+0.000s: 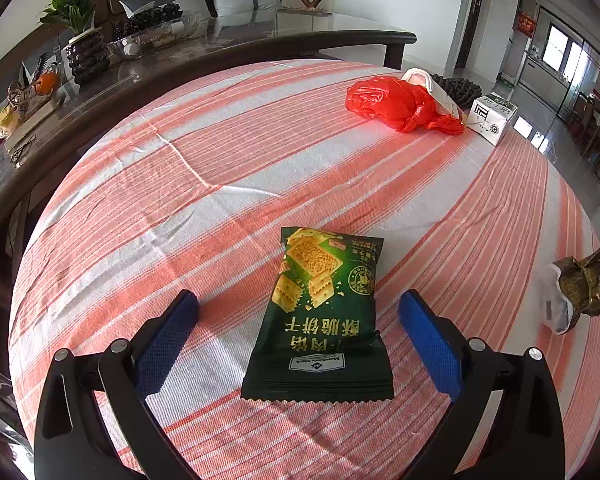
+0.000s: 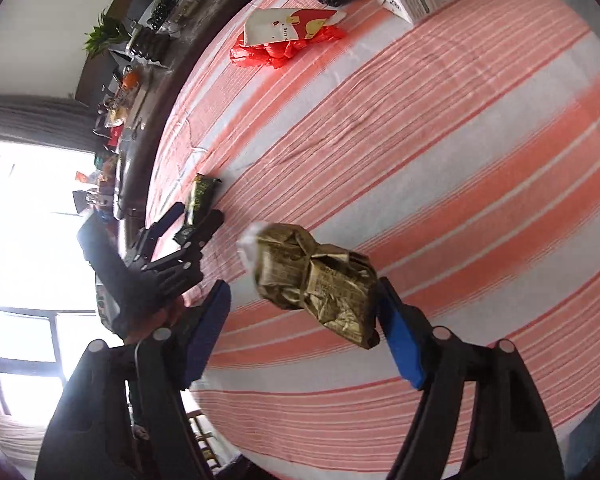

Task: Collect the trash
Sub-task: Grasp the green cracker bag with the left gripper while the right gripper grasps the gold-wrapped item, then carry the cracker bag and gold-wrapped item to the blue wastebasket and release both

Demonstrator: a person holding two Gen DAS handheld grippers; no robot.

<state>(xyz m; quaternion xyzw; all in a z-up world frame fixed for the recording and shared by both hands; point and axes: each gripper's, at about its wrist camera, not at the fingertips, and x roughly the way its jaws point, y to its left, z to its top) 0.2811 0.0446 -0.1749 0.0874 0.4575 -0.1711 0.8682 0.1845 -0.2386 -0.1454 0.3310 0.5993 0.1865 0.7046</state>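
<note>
A dark green cracker packet [image 1: 320, 320] lies flat on the striped tablecloth [image 1: 220, 184], between the wide-open fingers of my left gripper [image 1: 298, 308], untouched. It also shows small in the right wrist view [image 2: 198, 200] with the left gripper [image 2: 196, 218] around it. My right gripper [image 2: 304, 300] is open; a crumpled gold wrapper [image 2: 320, 280] with clear plastic lies between its fingers, against the right blue pad [image 2: 400, 344]. The wrapper also shows in the left wrist view [image 1: 580, 284]. A red plastic bag [image 1: 396, 104] lies far across the table.
A white carton [image 1: 492, 116] and a dark knobbly object [image 1: 458, 88] sit by the red bag, with a white-and-red paper packet [image 2: 284, 26]. A dark glass-topped table [image 1: 220, 40] with a plant, bowls and clutter stands beyond the cloth's far edge.
</note>
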